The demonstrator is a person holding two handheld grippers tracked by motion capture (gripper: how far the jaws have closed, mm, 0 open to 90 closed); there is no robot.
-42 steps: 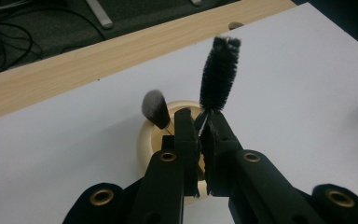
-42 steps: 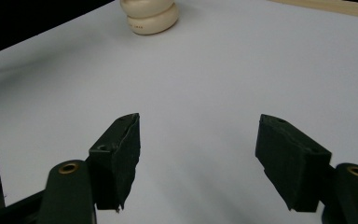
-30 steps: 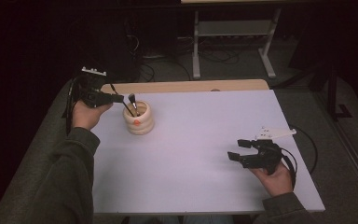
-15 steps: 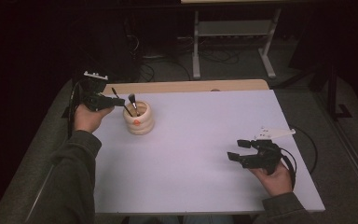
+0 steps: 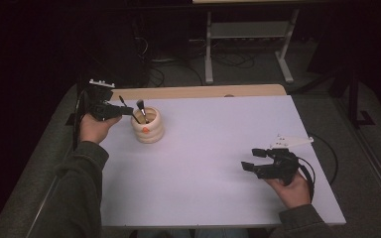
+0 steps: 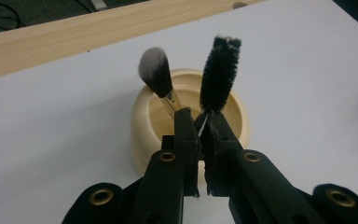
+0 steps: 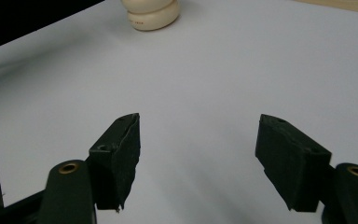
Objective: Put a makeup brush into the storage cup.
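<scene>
Left gripper (image 6: 199, 126) is clamped tight on the thin stem of the black bristle brush (image 6: 219, 74), right over the cream holder (image 6: 142, 126) on the counter (image 5: 218, 163), so the person should lower it straight in beside the makeup brush (image 6: 156, 72), while the right gripper (image 7: 198, 154) sits wide open, holding nothing.

You get a dim, grainy high view: the room behind the counter (image 5: 218, 163) falls to near black, while its white top takes soft overhead light. Both gripper views look brighter with a bluish cast; shadows stay faint, and close parts blur slightly.
</scene>
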